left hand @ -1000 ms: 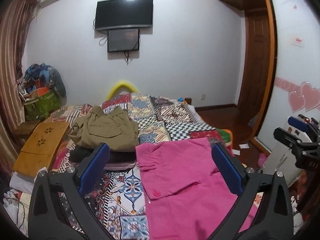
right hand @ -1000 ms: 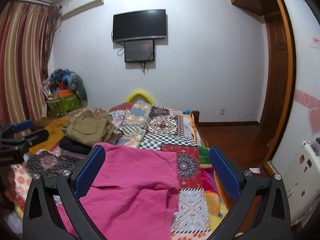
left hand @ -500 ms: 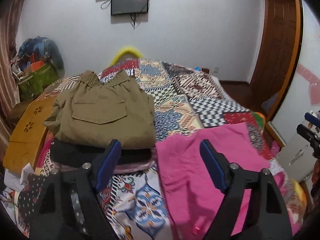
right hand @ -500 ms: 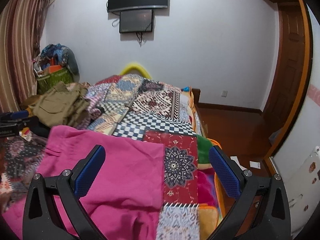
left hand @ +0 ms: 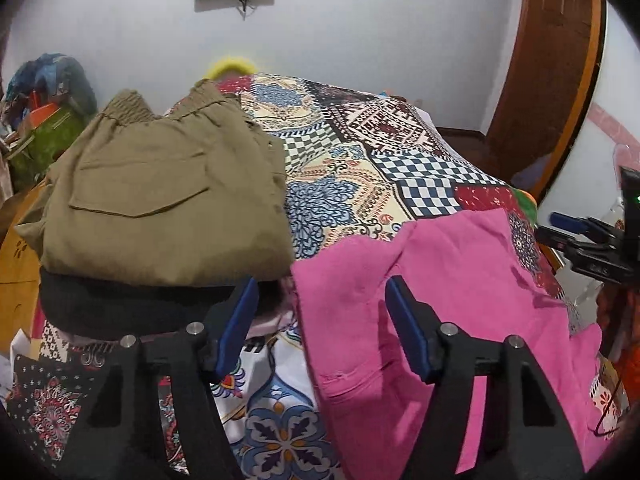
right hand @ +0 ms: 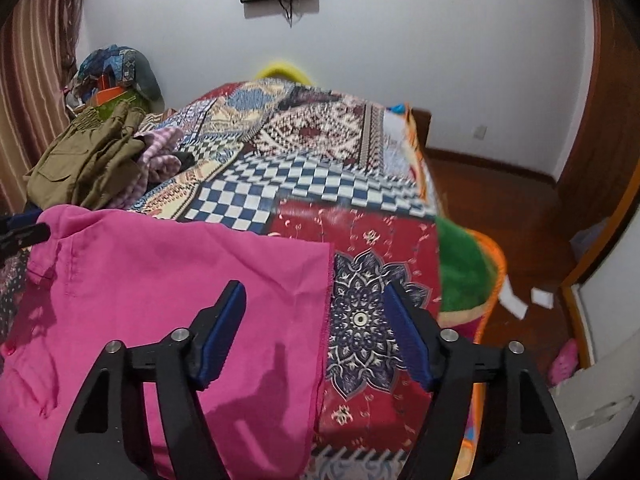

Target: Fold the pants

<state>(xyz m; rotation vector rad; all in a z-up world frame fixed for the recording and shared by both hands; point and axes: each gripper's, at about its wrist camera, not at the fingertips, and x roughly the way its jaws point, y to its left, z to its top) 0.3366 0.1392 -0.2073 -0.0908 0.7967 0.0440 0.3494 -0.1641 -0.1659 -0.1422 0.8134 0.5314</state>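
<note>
Pink pants (left hand: 460, 300) lie spread on the patchwork bedspread (left hand: 360, 160). In the left wrist view my left gripper (left hand: 320, 292) hovers over the far left corner of the pants, its jaws closing, with the cloth's left edge below the gap and no pad touching it. In the right wrist view my right gripper (right hand: 316, 292) hangs over the right edge of the pink pants (right hand: 180, 280), jaws also closing with that edge beneath the gap, pads clear of the fabric. The right gripper (left hand: 580, 236) also shows at the far right of the left wrist view.
A stack of folded clothes, olive pants (left hand: 160, 200) on top of a black garment (left hand: 120, 304), sits just left of the pink pants. A wooden board (left hand: 16, 272) lies at the bed's left side. Bare wooden floor (right hand: 500, 208) drops off right of the bed.
Both grippers have come down and forward over the far end of the pink pants, tilting downward. Their jaws have narrowed from wide open.
</note>
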